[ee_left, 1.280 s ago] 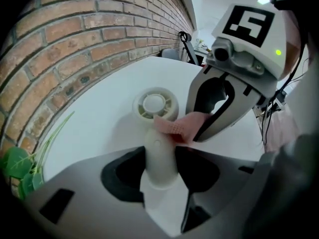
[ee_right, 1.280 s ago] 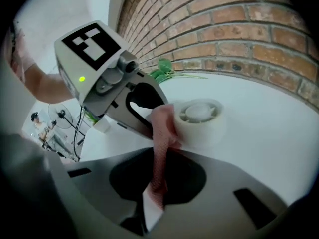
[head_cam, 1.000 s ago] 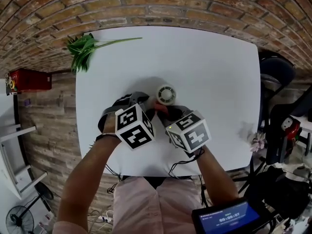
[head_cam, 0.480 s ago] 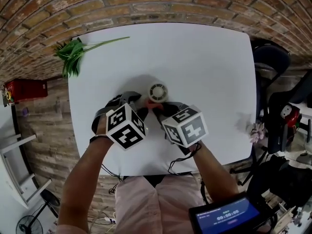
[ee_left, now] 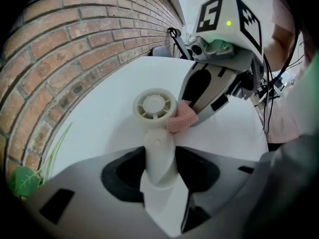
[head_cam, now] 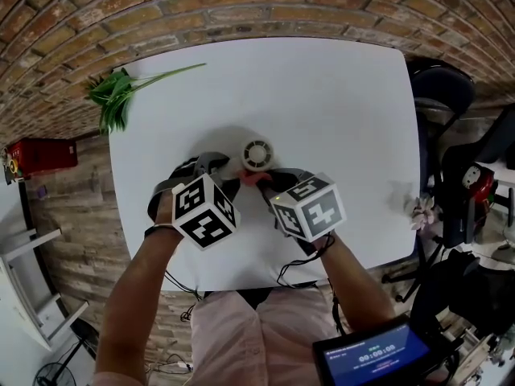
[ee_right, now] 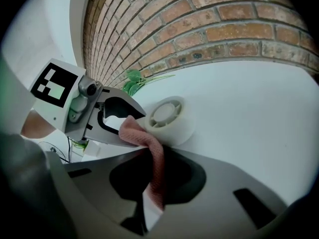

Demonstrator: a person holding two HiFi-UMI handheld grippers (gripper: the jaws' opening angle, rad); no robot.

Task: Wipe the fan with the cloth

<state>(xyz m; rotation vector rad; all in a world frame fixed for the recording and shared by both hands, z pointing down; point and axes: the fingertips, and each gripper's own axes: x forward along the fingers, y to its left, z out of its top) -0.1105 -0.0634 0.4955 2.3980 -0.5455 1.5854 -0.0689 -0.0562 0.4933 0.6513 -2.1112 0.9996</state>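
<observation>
A small white fan [head_cam: 257,153] with a round slotted head stands on the white table [head_cam: 338,111]. My left gripper [ee_left: 158,169] is shut on the fan's stem [ee_left: 159,156], below the head [ee_left: 154,107]. My right gripper [ee_right: 149,193] is shut on a pink cloth [ee_right: 152,156], and the cloth's free end presses against the side of the fan head [ee_right: 167,114]. In the head view the cloth [head_cam: 254,177] shows just below the fan, between the two marker cubes. From the left gripper view, the cloth [ee_left: 182,118] touches the head's right side.
A green plant sprig [head_cam: 121,91] lies at the table's far left corner. A brick wall [head_cam: 257,2] runs behind the table. Chairs and gear [head_cam: 451,175] stand to the right, and a tablet screen [head_cam: 370,359] shows at the bottom right.
The right gripper has rolled slightly with the cloth against the fan head. The left gripper keeps its hold on the stem in the same place.
</observation>
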